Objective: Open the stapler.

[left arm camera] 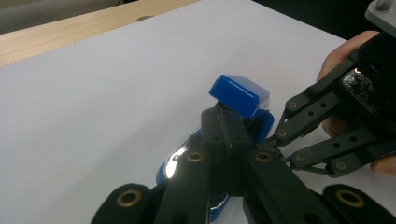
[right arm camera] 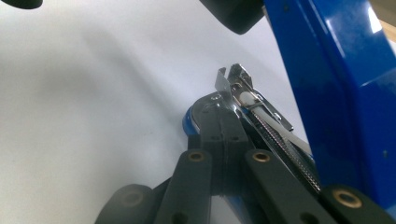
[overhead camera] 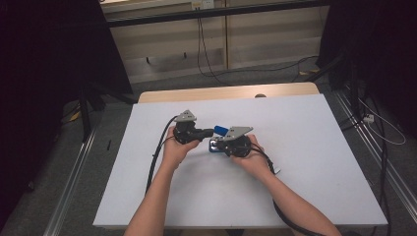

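I have the blue stapler (overhead camera: 219, 139) mid-table, lid swung up toward twelve o'clock. My left gripper (left arm camera: 226, 122) is clamped on the lid, my right gripper (right arm camera: 223, 122) on the base. It's rigid, glossy plastic (slippery, I'd guess); grip flat sides, avoiding the thin metal magazine (right arm camera: 261, 112).

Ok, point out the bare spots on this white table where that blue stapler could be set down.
The white table is bare right of the right tongs, out to its right edge, and along the far strip before the wooden edge. Left of the left tongs, only a cable crosses it. The middle is crowded: both tongs meet at the opened blue stapler.
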